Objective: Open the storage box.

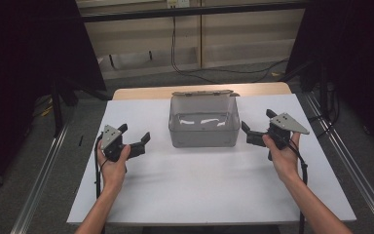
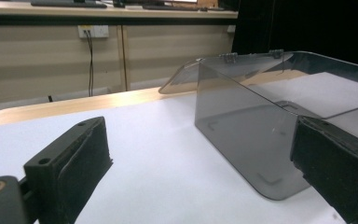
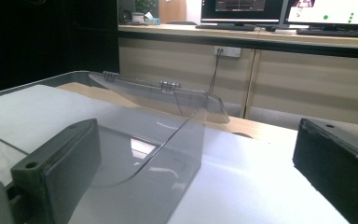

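A clear grey plastic box sits on the white bench, toward the far middle of it, with its lid swung open and hanging back behind the far rim on two small hinges. The box looks empty apart from bright reflections on its floor. The left tool rests low on the bench to the left of the box, held in the person's left hand, and its jaws stand wide apart with nothing between them; they point toward the box but stay clear of it. In the left gripper view the box stands just ahead and to the right, its near corner rounded and its side wall upright, with the open lid tilting away past the back edge. The right tool is held in the right hand on the opposite side of the box, close to its right wall without touching it, and its jaws are likewise spread open and empty. In the right gripper view the box lies ahead and to the left, its thin wall edge running away toward the hinged lid, which leans outward over the wooden edge of the bench. Both forearms come in from the near edge, well apart from each other, one on each side of the box.
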Tool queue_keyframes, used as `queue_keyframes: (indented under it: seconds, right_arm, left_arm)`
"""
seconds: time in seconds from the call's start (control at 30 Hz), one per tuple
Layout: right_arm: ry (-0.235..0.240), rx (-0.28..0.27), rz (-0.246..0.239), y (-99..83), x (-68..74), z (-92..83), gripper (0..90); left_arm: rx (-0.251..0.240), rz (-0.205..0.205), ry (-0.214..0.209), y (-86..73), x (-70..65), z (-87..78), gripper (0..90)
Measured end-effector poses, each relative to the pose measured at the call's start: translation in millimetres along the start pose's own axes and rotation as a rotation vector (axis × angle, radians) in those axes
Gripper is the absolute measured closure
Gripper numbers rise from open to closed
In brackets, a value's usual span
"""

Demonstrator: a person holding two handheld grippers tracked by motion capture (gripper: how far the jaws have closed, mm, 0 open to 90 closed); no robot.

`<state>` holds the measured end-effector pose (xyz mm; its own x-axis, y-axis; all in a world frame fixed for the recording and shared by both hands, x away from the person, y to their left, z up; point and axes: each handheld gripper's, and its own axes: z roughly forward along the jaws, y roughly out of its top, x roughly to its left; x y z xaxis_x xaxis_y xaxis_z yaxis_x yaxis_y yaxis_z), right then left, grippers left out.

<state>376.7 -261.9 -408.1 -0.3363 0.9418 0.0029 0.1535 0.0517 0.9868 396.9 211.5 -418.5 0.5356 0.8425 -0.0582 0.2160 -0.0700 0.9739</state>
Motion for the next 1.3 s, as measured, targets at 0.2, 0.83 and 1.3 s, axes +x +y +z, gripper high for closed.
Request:
queue_keyframes:
  seconds: [0.2, 0.83, 1.3]
  right_arm:
    - [-0.004, -0.023, -0.003, -7.2, 2.2, -19.1, 0.9]
    - [-0.031, -0.003, 0.032, -29.0, 3.5, -77.1, 0.7]
    - [-0.095, -0.006, 0.026, -43.1, -2.1, -121.5, 0.0]
  left_arm:
    - [-0.011, 0.01, 0.006, -5.3, -7.6, -21.5, 4.1]
    - [-0.025, -0.007, 0.025, -26.9, -16.5, -75.0, 3.9]
    - [-0.028, -0.036, 0.045, -40.6, -29.6, -102.8, 3.8]
